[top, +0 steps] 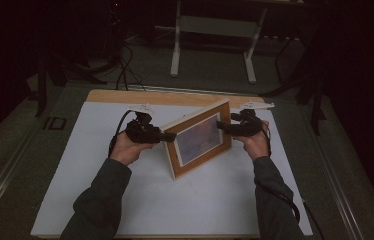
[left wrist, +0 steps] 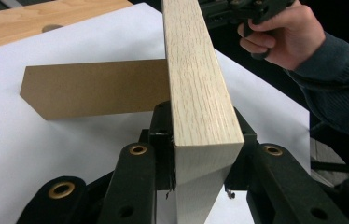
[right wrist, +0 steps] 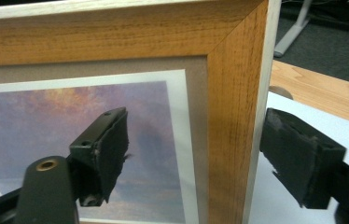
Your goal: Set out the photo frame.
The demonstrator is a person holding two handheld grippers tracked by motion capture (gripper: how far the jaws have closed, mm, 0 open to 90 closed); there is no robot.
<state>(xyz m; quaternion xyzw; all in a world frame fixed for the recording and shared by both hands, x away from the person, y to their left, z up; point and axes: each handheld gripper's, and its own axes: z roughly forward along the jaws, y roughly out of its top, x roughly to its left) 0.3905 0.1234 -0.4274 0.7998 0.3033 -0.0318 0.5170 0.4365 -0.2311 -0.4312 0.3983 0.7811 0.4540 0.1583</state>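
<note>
High view: a wooden picture frame [top: 197, 138] stands upright mid-table on white paper [top: 125, 190], bare sheet all around. Left gripper view: the left gripper [left wrist: 200, 149] clamps the frame's edge, its brown back stand [left wrist: 93, 88] visible. Right gripper view: the right gripper [right wrist: 196, 154] straddles the opposite edge, released, pads apart from the wood.

a white sheet [top: 125, 190] covered most of the table, leaving a strip of bare wood [top: 125, 96] along the far edge. beyond the table, on the grey floor [top: 210, 70], stood the pale legs of a stand [top: 176, 50], and dark cables [top: 122, 70] trailed across the floor to its left. the surroundings lay in deep shadow.
</note>
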